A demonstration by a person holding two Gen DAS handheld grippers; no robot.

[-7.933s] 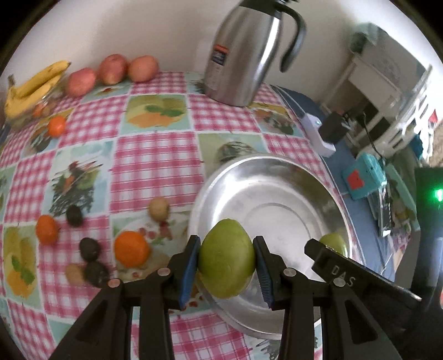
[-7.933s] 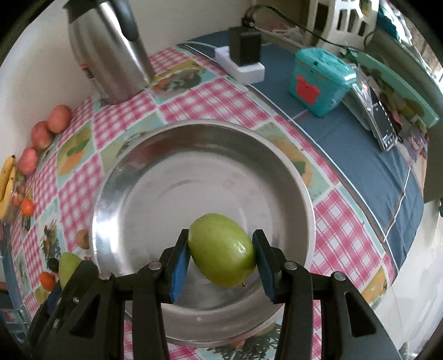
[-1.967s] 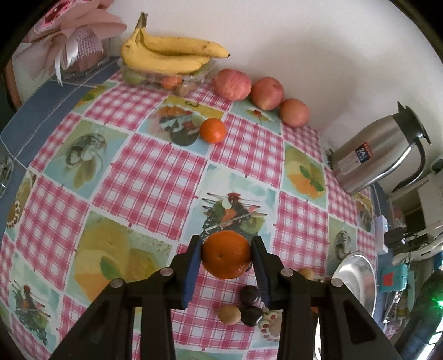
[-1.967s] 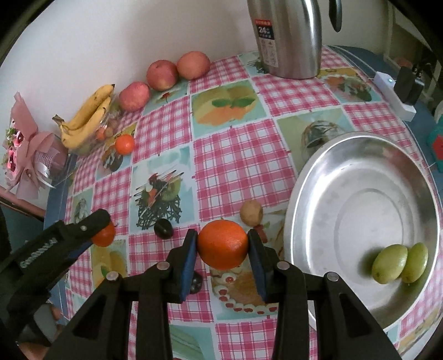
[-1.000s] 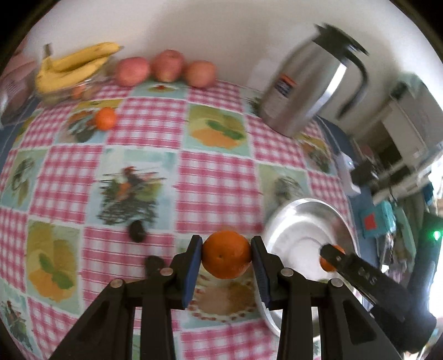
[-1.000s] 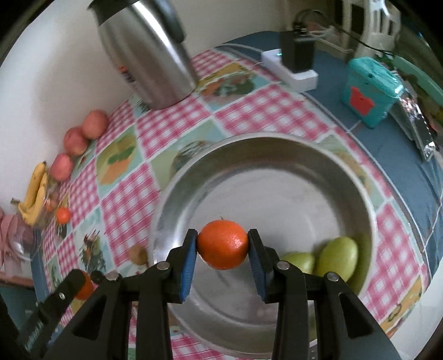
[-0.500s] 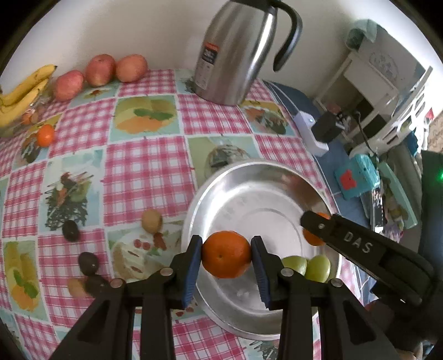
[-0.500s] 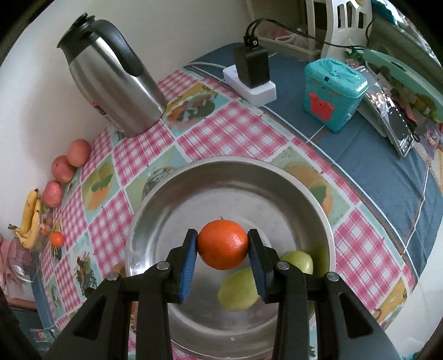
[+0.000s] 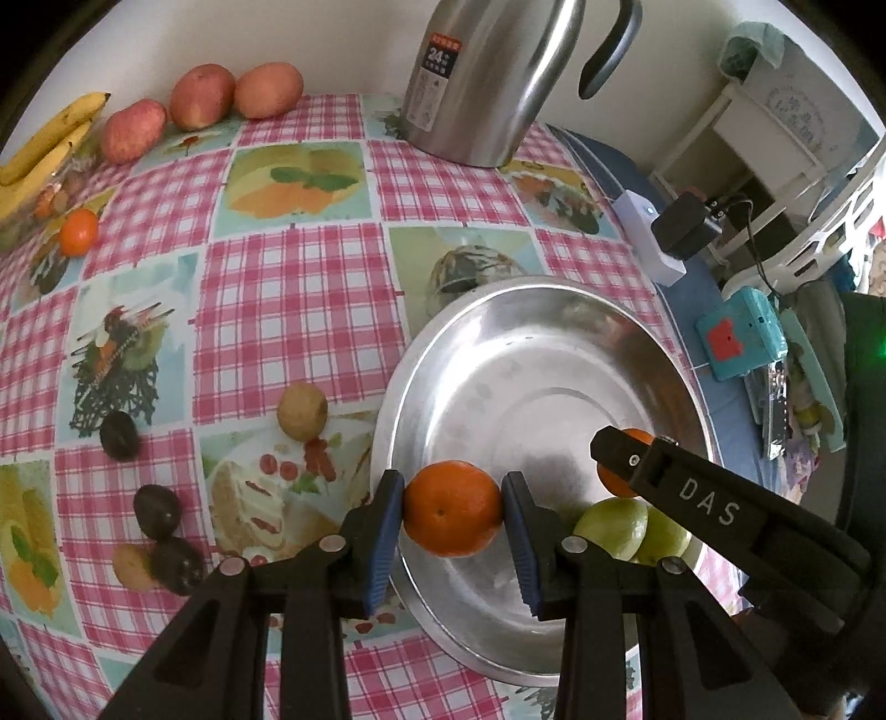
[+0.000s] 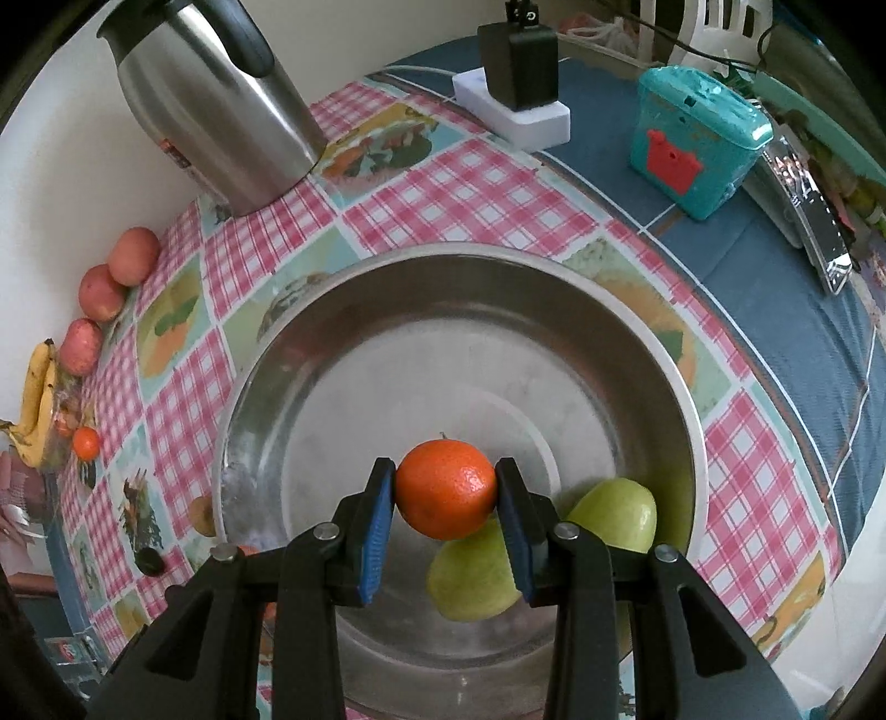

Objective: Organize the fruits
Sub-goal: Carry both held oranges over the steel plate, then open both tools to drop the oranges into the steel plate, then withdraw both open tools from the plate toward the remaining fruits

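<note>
Left gripper [image 9: 451, 518] jaws clamp an orange [image 9: 453, 509]; right gripper [image 10: 446, 498] jaws clamp a second orange [image 10: 444, 497], both over steel bowl [image 10: 626, 332] holding two green fruits [image 10: 614, 512].

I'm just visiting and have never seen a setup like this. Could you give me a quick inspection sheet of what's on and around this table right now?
Surface: checked fruit-print tablecloth over the table.
Job's things: steel bowl holding two green fruits; each gripper holds an orange over the bowl.
Still on the cloth: small orange, three apples, bananas, several small dark and tan fruits.
Clutter: steel thermos jug, teal box.
Grippers: left gripper shut on an orange; right gripper shut on another orange.
Cables: black adapter in a white power strip, its cord trailing off.
Surroundings: white wall, white shelving at the side.
</note>
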